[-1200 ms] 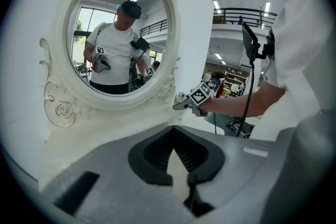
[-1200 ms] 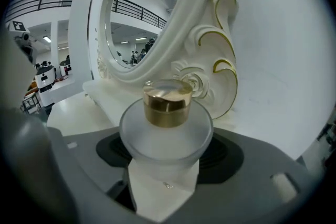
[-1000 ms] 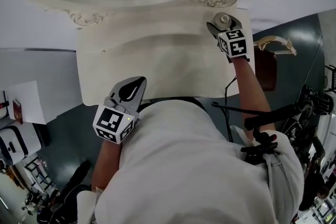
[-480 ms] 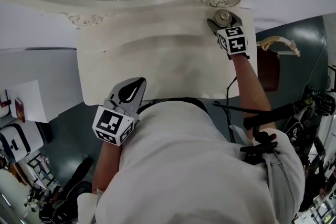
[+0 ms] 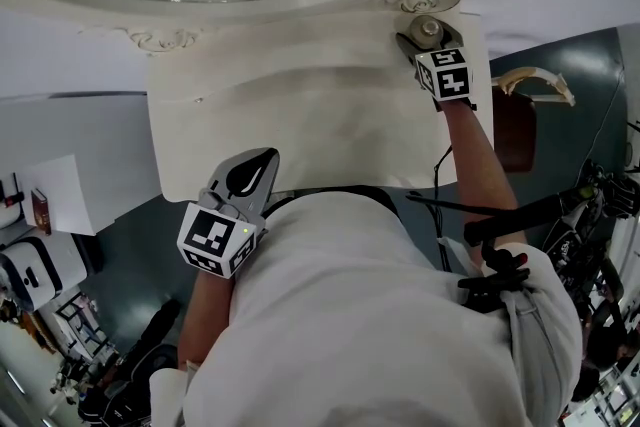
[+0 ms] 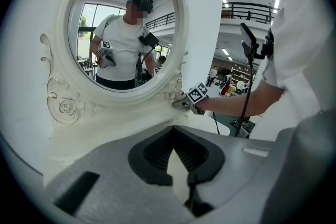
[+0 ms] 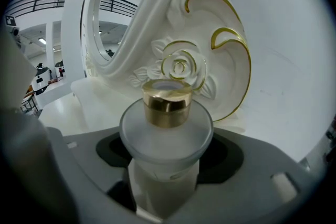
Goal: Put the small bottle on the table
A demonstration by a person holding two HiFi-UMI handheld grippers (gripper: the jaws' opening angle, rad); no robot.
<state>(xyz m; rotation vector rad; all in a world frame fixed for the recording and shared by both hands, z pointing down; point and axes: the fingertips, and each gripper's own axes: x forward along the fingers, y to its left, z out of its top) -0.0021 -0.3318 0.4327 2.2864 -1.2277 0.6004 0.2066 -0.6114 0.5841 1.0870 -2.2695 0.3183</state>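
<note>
Presently, the right gripper (image 5: 427, 35) has its 2 jaws set wide and closed on the small bottle (image 7: 166, 136), gold cap up, at the table's (image 5: 300, 115) far right corner beside the mirror frame's carved rose (image 7: 181, 68). The left gripper (image 5: 250, 173) is closed, empty, over the near edge.

White short-sleeved shirt (image 5: 370, 315); grey left tongs (image 5: 266, 156) and right tongs (image 5: 428, 28) carry black-and-white marker cubes (image 5: 213, 237)

You face one small bottle (image 7: 167, 134), one table (image 5: 300, 115), one mirror (image 6: 60, 44). You hold two grippers (image 5: 247, 177) (image 5: 427, 36).
</note>
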